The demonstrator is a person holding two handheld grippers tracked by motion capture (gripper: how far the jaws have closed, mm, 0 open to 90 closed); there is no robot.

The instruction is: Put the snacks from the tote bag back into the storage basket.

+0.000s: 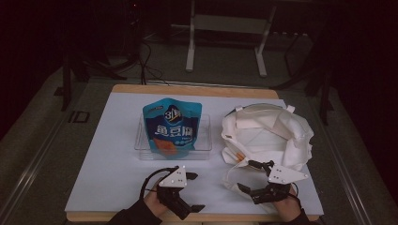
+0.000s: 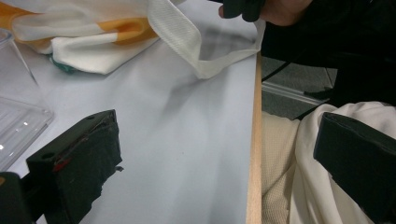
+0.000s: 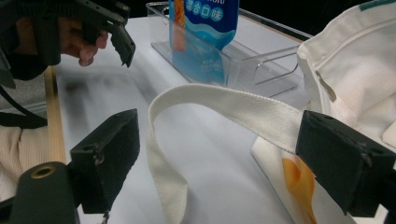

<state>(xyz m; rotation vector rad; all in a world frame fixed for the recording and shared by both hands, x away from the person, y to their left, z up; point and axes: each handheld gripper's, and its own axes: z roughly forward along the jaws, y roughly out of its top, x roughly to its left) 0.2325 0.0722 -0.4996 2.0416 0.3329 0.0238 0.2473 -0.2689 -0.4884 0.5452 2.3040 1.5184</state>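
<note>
Right gripper (image 3: 219, 163) has its fingers (image 3: 345, 158) spread wide, released, straddling the white webbing handle (image 3: 224, 105) of the canvas tote bag (image 1: 267, 133), nothing clamped yet. The tote lies slumped on the right half of the bench (image 1: 112, 154), its handle looping toward the near edge in front of the person's right hand (image 1: 288, 208). Left gripper (image 1: 180, 197) idles near the front edge, fingers (image 2: 79, 163) also apart and empty, pointing across the bench toward the strap. Risks, as I judge it: the strap arches up and is floppy, so closing could pinch only an edge and let it slide out; a pull on one handle alone would likely drag the limp bag rather than open it. The blue snack pouch (image 1: 171, 126) stands in the clear tray (image 1: 204, 145) just beside the tote; a dragged bag could nudge the tray or tip the pouch. Bag mouth looks collapsed, so inserting anything could snag.
</note>
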